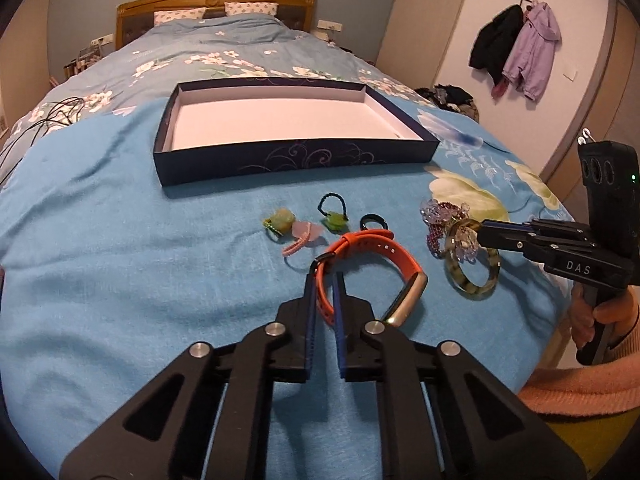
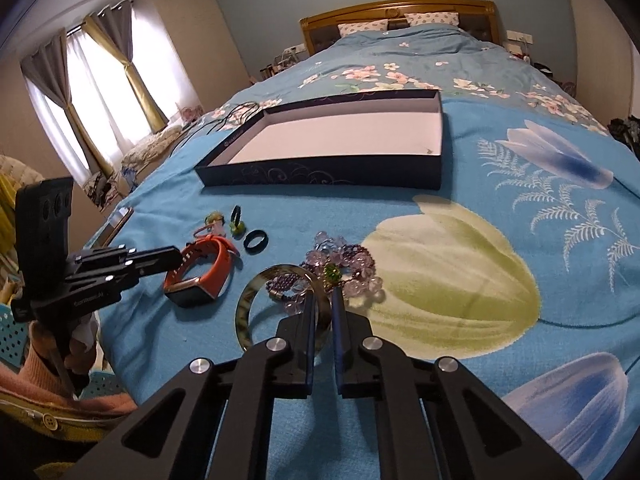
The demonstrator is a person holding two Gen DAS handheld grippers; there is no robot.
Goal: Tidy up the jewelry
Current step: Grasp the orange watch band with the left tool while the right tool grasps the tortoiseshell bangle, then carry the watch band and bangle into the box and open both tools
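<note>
An orange smartwatch point(image 1: 372, 256) lies on the blue bedspread, and my left gripper point(image 1: 325, 278) is shut on its strap near the buckle. In the right wrist view, my right gripper point(image 2: 323, 296) is shut on the rim of a mottled olive bangle point(image 2: 244, 308) that lies against a heap of purple bead bracelets point(image 2: 356, 268). A black ring point(image 1: 374, 223), two green hair ties point(image 1: 336, 220) and a pink one point(image 1: 304, 236) lie between the watch and the dark blue box point(image 1: 296, 158), whose white inside holds nothing.
Black cables point(image 1: 52, 114) trail over the bed to the left of the box. A phone point(image 2: 118, 222) lies by the bed's left edge. A hand in a pink sleeve point(image 1: 612, 312) holds the right gripper's handle. Coats point(image 1: 516, 48) hang on the far wall.
</note>
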